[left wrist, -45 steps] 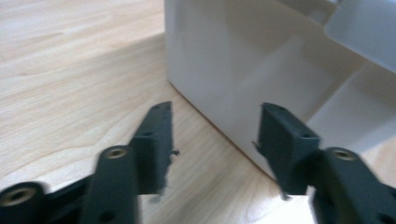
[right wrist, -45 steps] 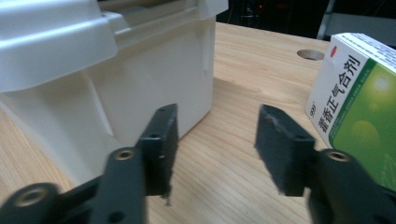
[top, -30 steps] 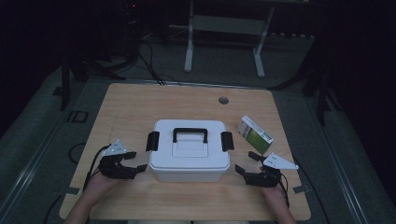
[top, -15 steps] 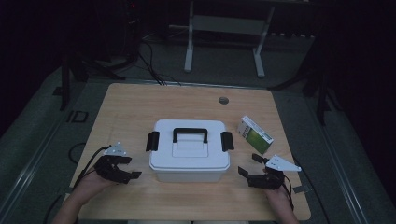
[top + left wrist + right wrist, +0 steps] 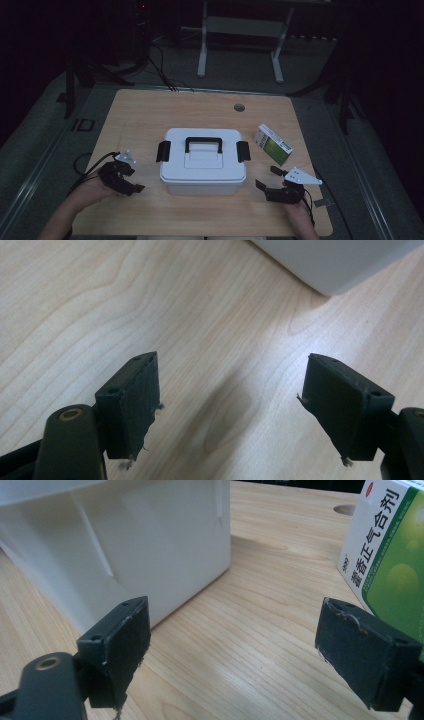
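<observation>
A white lidded storage box point(image 5: 202, 160) with a black handle and two black side latches stands in the middle of the wooden table point(image 5: 150, 115). To its right lies a green-and-white medicine carton point(image 5: 272, 144). My left gripper point(image 5: 134, 179) rests left of the box, open, nothing between its fingers. In the left gripper view it point(image 5: 230, 380) hangs over bare wood, with a corner of the box point(image 5: 340, 265) beyond. My right gripper point(image 5: 266, 177) sits at the box's front right, open and empty. In the right gripper view it point(image 5: 232, 625) faces the gap between box point(image 5: 140, 540) and carton point(image 5: 390, 555).
A round cable hole point(image 5: 239, 107) is set in the table near its far edge. Cables trail from both grippers off the table's sides. A white stand frame point(image 5: 240, 30) rises from the dark floor behind the table.
My left gripper has drawn back a little to the left, away from the box. The right gripper has hardly moved. Both stay open.
</observation>
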A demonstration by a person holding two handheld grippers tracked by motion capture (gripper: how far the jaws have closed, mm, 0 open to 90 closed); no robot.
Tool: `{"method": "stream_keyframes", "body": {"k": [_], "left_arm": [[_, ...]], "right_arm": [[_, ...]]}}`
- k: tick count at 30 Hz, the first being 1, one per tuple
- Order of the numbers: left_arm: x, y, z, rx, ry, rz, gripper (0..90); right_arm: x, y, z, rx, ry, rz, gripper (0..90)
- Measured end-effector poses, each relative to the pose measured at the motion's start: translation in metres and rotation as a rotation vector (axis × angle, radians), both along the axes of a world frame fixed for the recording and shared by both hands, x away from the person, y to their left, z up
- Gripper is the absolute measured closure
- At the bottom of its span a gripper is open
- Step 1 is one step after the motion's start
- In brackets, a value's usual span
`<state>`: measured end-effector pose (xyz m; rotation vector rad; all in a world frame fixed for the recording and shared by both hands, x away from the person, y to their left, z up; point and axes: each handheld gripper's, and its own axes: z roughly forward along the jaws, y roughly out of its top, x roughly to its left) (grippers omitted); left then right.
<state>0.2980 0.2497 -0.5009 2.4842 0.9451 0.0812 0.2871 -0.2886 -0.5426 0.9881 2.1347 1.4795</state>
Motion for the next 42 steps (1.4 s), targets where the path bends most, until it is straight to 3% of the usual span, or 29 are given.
{"method": "stream_keyframes", "body": {"k": [8,12,16,28,42], "left_arm": [[0.004,-0.004,0.005,0.076,0.107,-0.082,23.2],[0.006,-0.006,0.006,0.159,0.118,-0.091,23.1],[0.008,-0.005,0.012,0.192,0.142,-0.095,23.2],[0.009,-0.003,0.022,0.212,0.138,-0.116,23.2],[0.012,-0.012,0.059,0.171,0.114,-0.168,23.2]], "right_arm": [[0.000,0.001,-0.002,-0.019,0.004,0.000,14.3],[0.000,0.002,-0.002,-0.032,0.002,0.003,14.3],[0.000,0.002,-0.001,-0.033,0.000,0.006,14.3],[0.002,0.001,0.000,-0.021,0.002,0.006,14.3],[0.001,0.001,-0.001,-0.031,0.008,0.014,14.3]]}}
